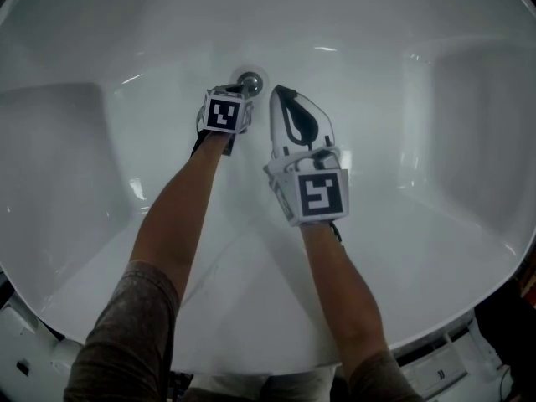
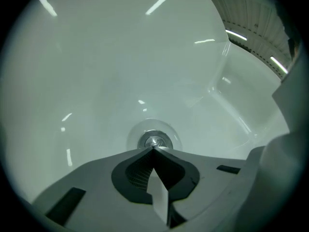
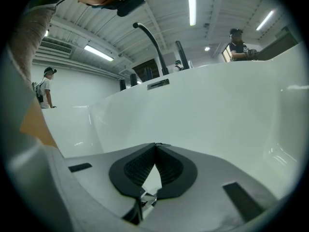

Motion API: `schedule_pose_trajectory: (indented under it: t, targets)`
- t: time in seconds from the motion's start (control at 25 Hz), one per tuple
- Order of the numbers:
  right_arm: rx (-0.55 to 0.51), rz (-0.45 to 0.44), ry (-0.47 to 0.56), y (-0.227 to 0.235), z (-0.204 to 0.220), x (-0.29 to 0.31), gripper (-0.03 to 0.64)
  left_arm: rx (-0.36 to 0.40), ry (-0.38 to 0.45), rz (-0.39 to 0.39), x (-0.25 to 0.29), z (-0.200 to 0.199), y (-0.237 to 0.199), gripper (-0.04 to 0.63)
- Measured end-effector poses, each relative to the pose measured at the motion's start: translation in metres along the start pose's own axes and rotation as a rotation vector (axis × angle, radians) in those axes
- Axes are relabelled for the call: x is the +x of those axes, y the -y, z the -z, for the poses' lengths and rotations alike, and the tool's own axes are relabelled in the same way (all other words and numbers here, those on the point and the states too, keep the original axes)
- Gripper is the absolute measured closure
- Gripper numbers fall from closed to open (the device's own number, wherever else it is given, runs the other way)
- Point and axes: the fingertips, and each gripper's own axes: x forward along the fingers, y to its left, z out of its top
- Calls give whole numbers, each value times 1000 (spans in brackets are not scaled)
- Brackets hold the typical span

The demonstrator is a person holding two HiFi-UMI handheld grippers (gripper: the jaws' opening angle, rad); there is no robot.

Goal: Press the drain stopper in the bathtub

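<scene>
Two bare forearms [image 1: 180, 216] reach down from the near rim into a white tub [image 1: 402, 249], each holding a gripper whose cube [image 1: 318, 195] carries a black-and-white square marker and no letters. The right gripper [image 1: 277, 92] is in the middle of the tub floor, just right of the drain. Its jaws are pressed together on nothing and point toward the far wall. The left gripper [image 1: 240, 90] is beside it, also with its jaws together and empty. Its tips meet at the near edge of the round metal stopper [image 1: 249, 80], which sits in the drain at the far middle of the floor; actual contact cannot be made out. On the far rim stands a dark curved spout [image 3: 152, 42], and beyond it are two people [image 3: 44, 88] under strip lights [image 3: 191, 4].
</scene>
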Motion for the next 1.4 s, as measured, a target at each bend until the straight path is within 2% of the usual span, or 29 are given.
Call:
schedule_pose_trajectory:
  t: [0.36,0.52,0.64,0.96,1.4]
  targets:
    - [6,-12,-3,2,5,0,614,15,-53,-13,16,8,2,593]
    - [17,-4,2,8,5,-2,614,30,-49,-5,22,6,6,593]
    - [24,-3,1,9,6,-3,614,32,-84,-6,23,6,7,592]
    - [32,8,-15,9,7,-5,614,84,-119,-24,25,6,7,592]
    - [36,20,-16,13,6,-6,614,202,-171,-45,31,6,9,592]
